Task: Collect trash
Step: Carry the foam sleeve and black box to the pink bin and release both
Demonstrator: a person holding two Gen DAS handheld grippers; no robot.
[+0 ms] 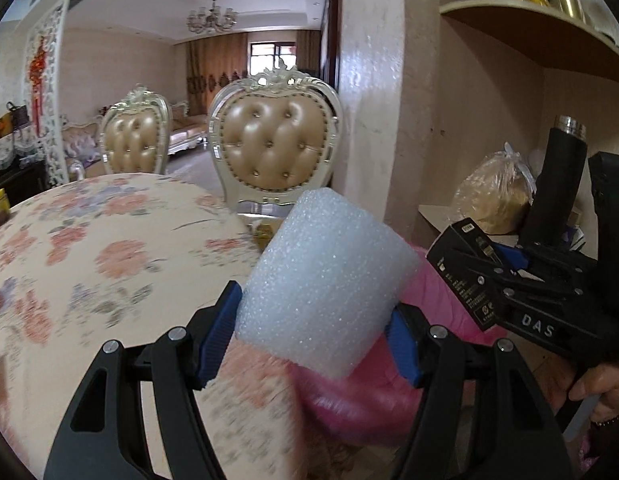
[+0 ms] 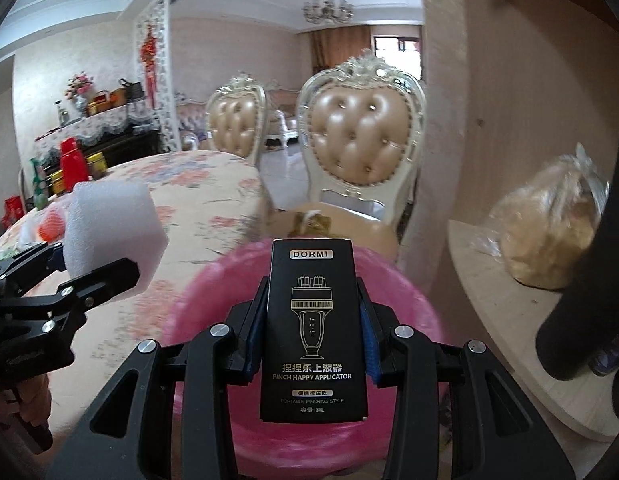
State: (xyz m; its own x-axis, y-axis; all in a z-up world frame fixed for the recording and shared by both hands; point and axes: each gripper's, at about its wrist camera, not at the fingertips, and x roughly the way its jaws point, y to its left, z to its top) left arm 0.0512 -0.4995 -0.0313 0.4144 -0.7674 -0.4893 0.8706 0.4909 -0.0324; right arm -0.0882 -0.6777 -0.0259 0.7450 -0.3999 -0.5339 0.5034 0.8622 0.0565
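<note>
Pink plastic fills the lower middle of both views: a bin [image 2: 309, 440] lined with a pink bag sits just beside the floral-clothed table [image 1: 89, 248], and what lies inside it is blurred, so I can't tell its contents. Over it, the right gripper [image 2: 309, 332] is clamped on a black carton [image 2: 311, 332] marked DORMI, blue pads pressed to both long sides, the box standing upright above the bin's mouth. Alongside, the left gripper [image 1: 309, 332] is squeezing a white foam block [image 1: 329, 280], its blue pads biting into either side, the block hanging over the table edge and the bin's rim. From the left camera the right gripper [image 1: 475, 268] shows at the right with the carton [image 1: 457, 256] end-on in its jaws. On the low shelf [image 2: 509, 320] against the wall, a tied clear bag [image 2: 549, 232] holds something tan and crumbly, next to a black flask [image 1: 561, 176]. Two tufted chairs [image 1: 275, 144] stand behind the table.
</note>
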